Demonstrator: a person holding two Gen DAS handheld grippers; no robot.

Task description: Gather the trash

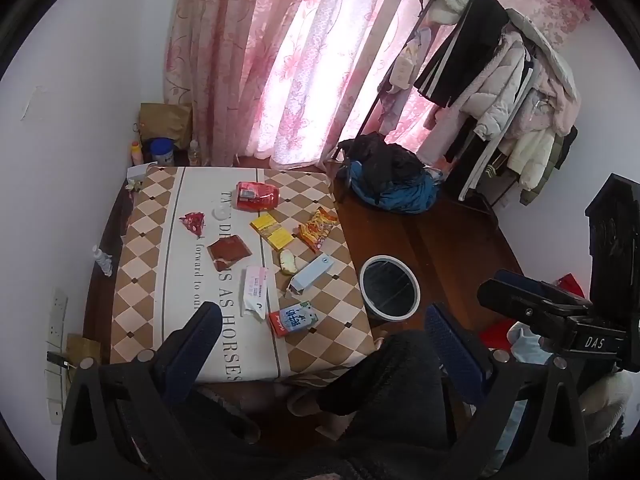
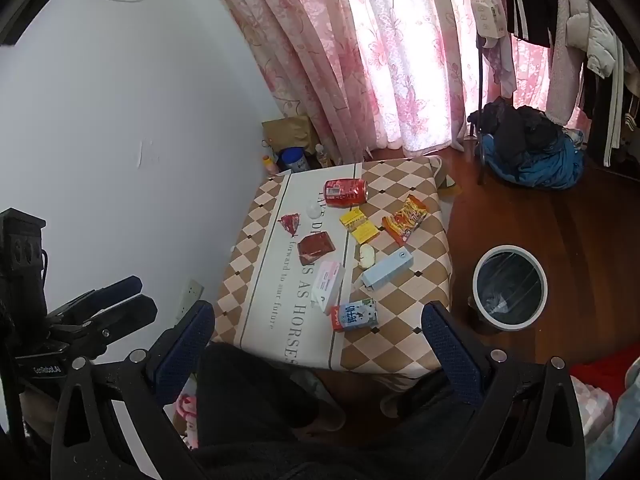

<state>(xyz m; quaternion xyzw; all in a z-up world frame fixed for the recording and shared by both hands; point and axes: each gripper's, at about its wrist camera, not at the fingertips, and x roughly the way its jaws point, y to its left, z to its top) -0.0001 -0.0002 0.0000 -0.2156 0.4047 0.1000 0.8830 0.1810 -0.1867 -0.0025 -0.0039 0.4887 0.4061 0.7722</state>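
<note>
Left tool [image 1: 324,332] and right tool [image 2: 318,330] spread wide, gripping nothing, raised above the counter [image 2: 400,344]. Just ahead, milk carton [image 2: 355,314]; farther ahead, blue box [image 2: 387,270], wrappers, red can [image 2: 345,191]. Rightward on floor, bin [image 2: 509,289].

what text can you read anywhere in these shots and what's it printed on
"AS HORSES" on the tablecloth; smaller line below reads "forward to our future".
"DAS" on the right gripper mount.
"GenRobot.AI" on the left gripper mount.
Milk carton, red can and snack packets: print too small to read.
</note>
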